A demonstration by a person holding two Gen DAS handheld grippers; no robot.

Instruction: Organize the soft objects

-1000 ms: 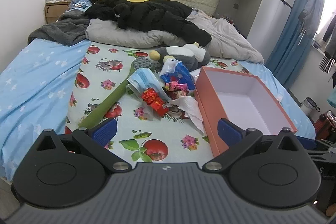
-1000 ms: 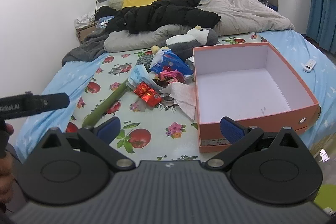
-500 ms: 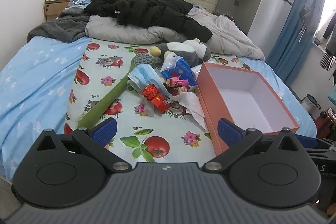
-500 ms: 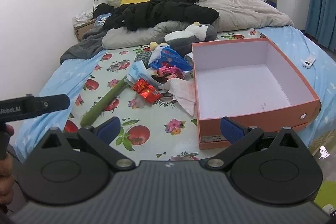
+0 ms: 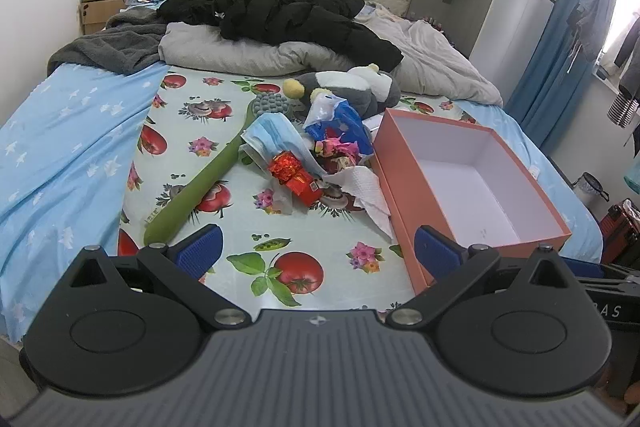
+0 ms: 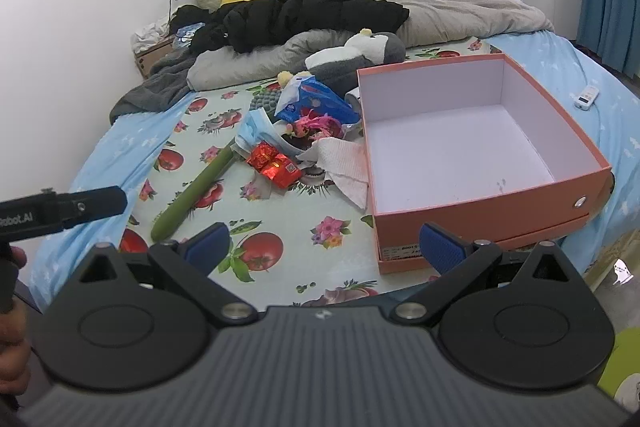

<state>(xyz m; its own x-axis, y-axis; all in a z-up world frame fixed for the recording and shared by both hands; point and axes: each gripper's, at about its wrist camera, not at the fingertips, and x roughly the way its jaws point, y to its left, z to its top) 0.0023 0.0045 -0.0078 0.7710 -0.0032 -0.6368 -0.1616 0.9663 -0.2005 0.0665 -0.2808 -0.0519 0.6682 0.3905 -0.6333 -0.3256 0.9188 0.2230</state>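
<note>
An empty orange box (image 5: 472, 223) (image 6: 472, 211) with a white inside lies on the fruit-print sheet. Left of it is a heap: a grey and white plush penguin (image 5: 352, 87) (image 6: 360, 55), a blue face mask (image 5: 272, 135) (image 6: 252, 127), a blue bag (image 5: 340, 119) (image 6: 316, 103), a red shiny packet (image 5: 292, 175) (image 6: 274, 161), a pink toy (image 5: 336, 147), white tissue (image 5: 368, 191) (image 6: 344, 163) and a long green plush stick (image 5: 200, 183) (image 6: 196, 187). My left gripper (image 5: 316, 251) and right gripper (image 6: 324, 247) are open and empty, short of the heap.
A black jacket (image 5: 288, 15), grey duvet (image 5: 424, 59) and dark blanket (image 5: 108, 47) fill the head of the bed. A white remote (image 6: 586, 97) lies on the blue sheet right of the box. Blue curtains (image 5: 560, 67) hang at right. A hand (image 6: 12, 307) holds the left gripper's handle.
Both grippers have moved a little closer to the bed, so the heap and box look larger. Both stay open. Nothing on the bed has moved.
</note>
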